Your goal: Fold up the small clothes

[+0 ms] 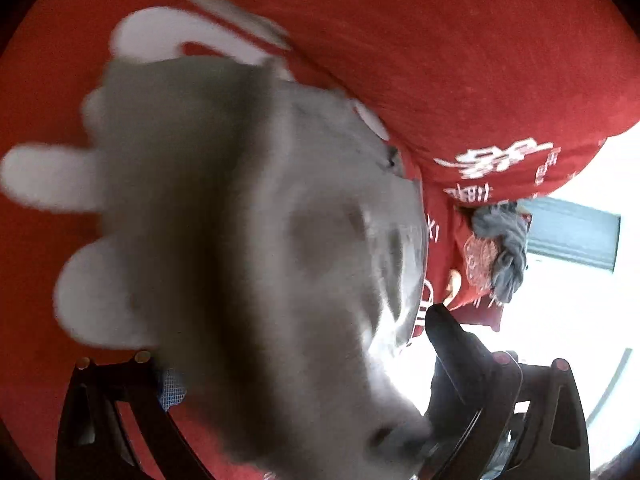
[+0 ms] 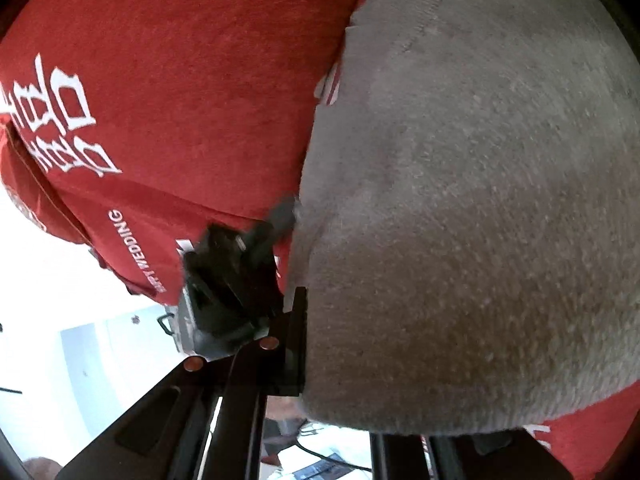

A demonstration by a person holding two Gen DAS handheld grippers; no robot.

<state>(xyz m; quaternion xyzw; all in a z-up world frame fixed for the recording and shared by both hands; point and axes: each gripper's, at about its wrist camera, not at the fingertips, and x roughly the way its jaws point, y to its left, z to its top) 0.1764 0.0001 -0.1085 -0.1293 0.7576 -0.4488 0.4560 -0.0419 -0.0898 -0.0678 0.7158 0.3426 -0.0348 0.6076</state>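
Right wrist view: a grey knitted garment (image 2: pixel 460 200) of soft fuzzy cloth fills the right side, lying over a red cloth with white printing (image 2: pixel 180 92). On the red cloth, left of the garment, small white capitals read "WEDDING"; above them stand large white block characters, which I cannot read. The right gripper (image 2: pixel 340 412) has its fingers drawn nearly together, and the garment's lower edge runs down between them, so they pinch the grey knit. Just left of the garment's edge sits the left gripper (image 1: pixel 304 420), a black blurred shape whose tip touches that edge.

Left wrist view: the same garment is blurred and drapes from the centre down between the dark fingers (image 1: pixel 452 344); how wide they stand, or whether they hold the cloth, I cannot tell. Right of the garment the red cloth shows more white characters, and a darker grey bundle of fabric (image 1: pixel 502 248) rests at the red cloth's edge. Beyond that edge lies bright, open room.
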